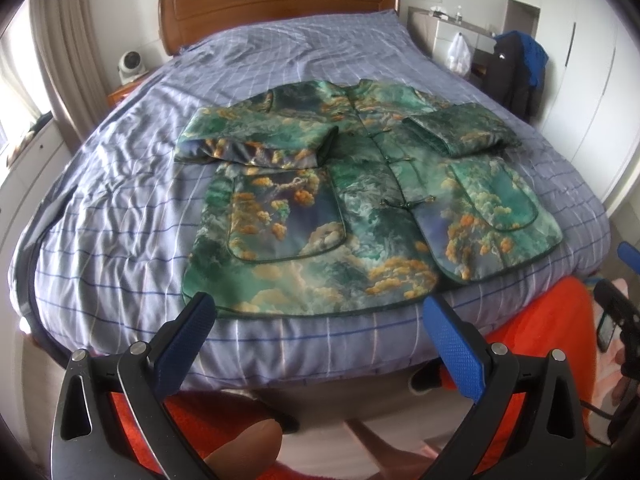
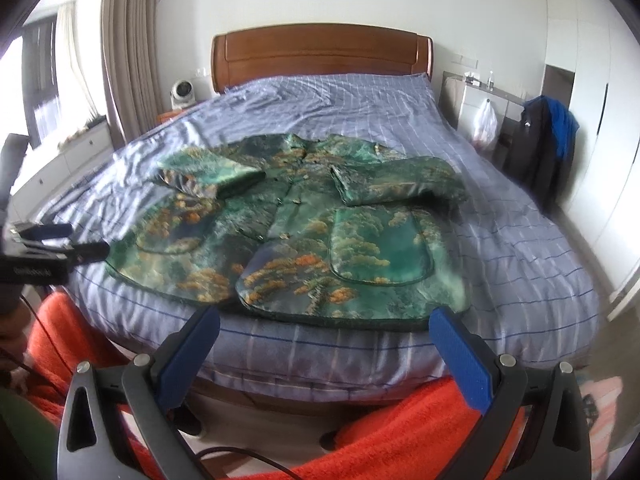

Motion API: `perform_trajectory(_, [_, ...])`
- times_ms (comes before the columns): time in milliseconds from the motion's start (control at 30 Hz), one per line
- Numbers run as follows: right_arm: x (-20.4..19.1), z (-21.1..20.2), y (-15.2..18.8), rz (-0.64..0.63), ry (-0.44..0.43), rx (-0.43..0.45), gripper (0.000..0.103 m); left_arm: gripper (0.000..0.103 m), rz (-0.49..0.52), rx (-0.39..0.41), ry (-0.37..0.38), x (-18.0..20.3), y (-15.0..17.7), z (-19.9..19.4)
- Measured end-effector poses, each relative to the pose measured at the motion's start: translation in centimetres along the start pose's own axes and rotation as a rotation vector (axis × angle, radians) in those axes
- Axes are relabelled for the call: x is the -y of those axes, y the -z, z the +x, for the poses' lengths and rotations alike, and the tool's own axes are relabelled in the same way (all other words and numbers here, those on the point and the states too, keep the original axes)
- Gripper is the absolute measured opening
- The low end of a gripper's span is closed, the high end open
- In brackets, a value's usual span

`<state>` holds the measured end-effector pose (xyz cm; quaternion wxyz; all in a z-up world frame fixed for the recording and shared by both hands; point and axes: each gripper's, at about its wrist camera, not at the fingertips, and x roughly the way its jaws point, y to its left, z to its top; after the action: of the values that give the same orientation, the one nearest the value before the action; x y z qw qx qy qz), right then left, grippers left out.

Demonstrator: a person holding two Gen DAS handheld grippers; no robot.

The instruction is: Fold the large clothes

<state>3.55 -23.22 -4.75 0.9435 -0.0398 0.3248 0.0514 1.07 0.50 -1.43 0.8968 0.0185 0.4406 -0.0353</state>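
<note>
A green jacket [image 1: 360, 200] with orange and cloud print lies face up on the bed, hem toward me, both sleeves folded in across the chest. It also shows in the right wrist view [image 2: 304, 232]. My left gripper [image 1: 320, 312] is open and empty, held just short of the hem at the bed's foot. My right gripper [image 2: 324, 324] is open and empty, also just short of the hem, toward its right part. The left gripper also shows at the left edge of the right wrist view [image 2: 60, 240].
The bed [image 1: 120, 200] has a pale blue checked cover and a wooden headboard [image 1: 280, 8]. A small fan [image 1: 130, 64] stands on a bedside table at left. Dark clothes hang on a rack [image 1: 520, 72] at right. Orange cloth [image 2: 400, 432] lies below the bed's foot.
</note>
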Motion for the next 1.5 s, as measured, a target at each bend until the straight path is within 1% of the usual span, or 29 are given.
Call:
perform_trajectory(67, [-0.1,-0.1,0.0,-0.004,-0.019,0.013,0.103,0.103,0.003,-0.005,-0.006,0.0,-0.1,0.1])
perform_trajectory(167, [-0.3,0.2,0.0,0.0,-0.037,-0.008,0.103,0.103,0.007,-0.005,-0.015,0.0,-0.1,0.1])
perform_trajectory(467, [-0.7,0.4,-0.3,-0.024,0.003,-0.019,0.103,0.103,0.001,-0.003,-0.028,-0.3,0.0,0.0])
perform_trajectory(833, [-1.3,0.6,-0.5,-0.04,-0.014,-0.032,0.103,0.103,0.01,-0.015,-0.062,-0.4,0.0,0.3])
perform_trajectory(933, [-1.3,0.7,-0.6,-0.04,-0.016,-0.035,0.103,0.103,0.031,-0.002,-0.079,-0.6,-0.5,0.6])
perform_trajectory(1000, [-1.3,0.9,-0.6,-0.039,-0.014,-0.043,0.103,0.103,0.031,0.009,-0.087,-1.5,-1.8,1.4])
perform_trajectory(1067, [-1.3,1.1,-0.6,-0.039,-0.015,-0.046,0.103,0.103,0.006,0.018,-0.057,-2.8,-4.0,2.8])
perform_trajectory(1100, [-1.3,1.1,-0.6,-0.039,-0.015,-0.045,0.103,0.103,0.005,0.008,-0.035,-3.4,-5.4,3.9])
perform_trajectory(1200, [-1.3,1.1,-0.6,-0.037,-0.017,-0.035,0.103,0.103,0.069,-0.03,0.049,-3.4,-9.5,8.2])
perform_trajectory(1233, [-1.2,1.1,-0.5,-0.033,-0.016,-0.032,0.103,0.103,0.098,-0.046,0.057,-3.1,-10.6,10.2])
perform_trajectory(1333, [-1.0,1.0,-0.2,-0.019,-0.011,-0.032,0.103,0.103,0.178,-0.107,0.052,-1.5,-13.5,16.4])
perform_trajectory(1400, [-0.8,1.0,-0.1,-0.013,0.0,-0.032,0.103,0.103,0.228,-0.145,0.023,-0.3,-15.0,20.6])
perform_trajectory(1467, [-0.6,0.9,0.2,-0.005,0.008,-0.035,0.103,0.101,0.245,-0.177,-0.014,0.1,-16.0,23.9])
perform_trajectory(1500, [-0.5,0.9,0.3,-0.002,0.01,-0.037,0.103,0.084,0.235,-0.197,-0.036,0.0,-16.4,25.2])
